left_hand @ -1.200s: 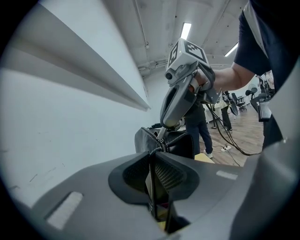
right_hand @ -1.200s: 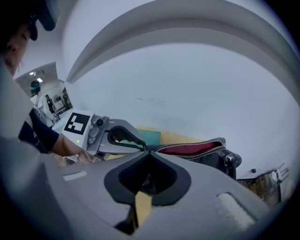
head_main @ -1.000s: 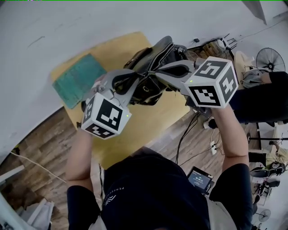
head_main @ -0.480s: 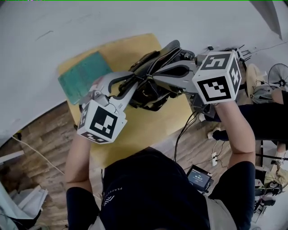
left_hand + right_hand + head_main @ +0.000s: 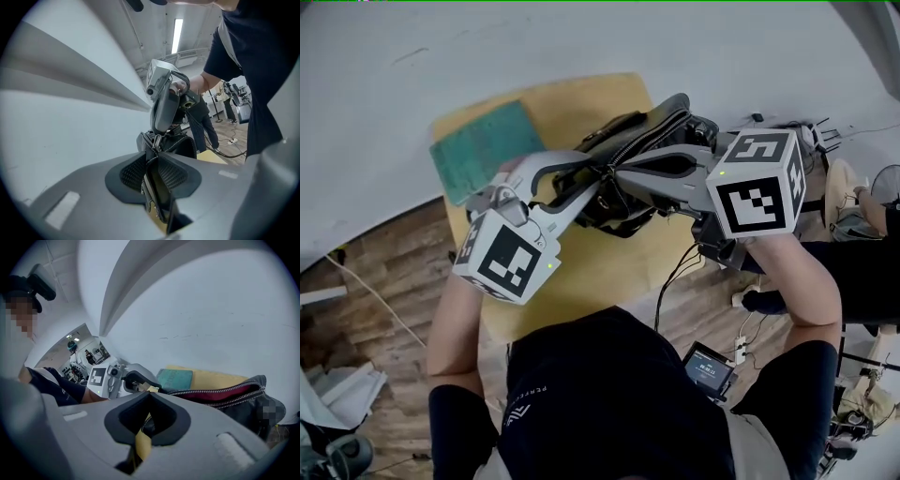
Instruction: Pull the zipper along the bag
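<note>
We found the black leather bag (image 5: 623, 202) lying on the yellow wooden table (image 5: 581, 272), just beside a teal rectangular pad (image 5: 483, 150). The left gripper (image 5: 152, 168) stood at one end of the bag; its jaws had just been opening and were spread, with the bag's stitched end between them. The right gripper (image 5: 149, 413) came in from the opposite side, its jaws pressed together on the small metal zipper pull (image 5: 156, 140) near that same end. Behind the pull the zip gaped, showing a dark red lining (image 5: 225, 393)
</note>
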A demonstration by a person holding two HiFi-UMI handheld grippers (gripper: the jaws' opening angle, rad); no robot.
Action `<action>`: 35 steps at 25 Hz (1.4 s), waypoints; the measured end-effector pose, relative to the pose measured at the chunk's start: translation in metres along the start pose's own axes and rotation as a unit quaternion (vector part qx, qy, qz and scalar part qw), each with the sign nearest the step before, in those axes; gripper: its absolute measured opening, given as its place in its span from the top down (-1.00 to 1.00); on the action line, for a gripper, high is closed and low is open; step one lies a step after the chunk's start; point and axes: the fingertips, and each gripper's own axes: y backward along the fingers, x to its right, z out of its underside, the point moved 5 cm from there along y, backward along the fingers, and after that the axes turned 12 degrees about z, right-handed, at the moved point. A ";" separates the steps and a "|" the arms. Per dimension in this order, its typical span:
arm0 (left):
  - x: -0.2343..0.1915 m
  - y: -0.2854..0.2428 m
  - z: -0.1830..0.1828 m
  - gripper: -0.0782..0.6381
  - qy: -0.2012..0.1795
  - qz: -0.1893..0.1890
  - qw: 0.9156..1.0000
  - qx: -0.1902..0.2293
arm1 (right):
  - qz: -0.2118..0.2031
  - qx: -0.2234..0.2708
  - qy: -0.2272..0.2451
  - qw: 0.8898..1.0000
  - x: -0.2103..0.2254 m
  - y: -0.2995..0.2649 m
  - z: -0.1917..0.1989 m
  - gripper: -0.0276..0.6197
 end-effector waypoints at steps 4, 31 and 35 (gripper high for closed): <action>0.003 -0.002 -0.007 0.54 -0.024 0.026 0.999 -0.002 | -0.003 0.029 -0.008 1.000 0.004 0.009 -0.014 0.91; 0.006 0.037 0.008 0.73 0.063 -0.017 0.997 0.051 | 0.136 0.045 0.283 0.949 -0.026 -0.010 0.003 0.62; 0.012 0.052 0.016 0.73 0.077 -0.021 0.996 0.048 | 0.187 0.029 0.316 0.930 -0.036 -0.017 0.009 0.60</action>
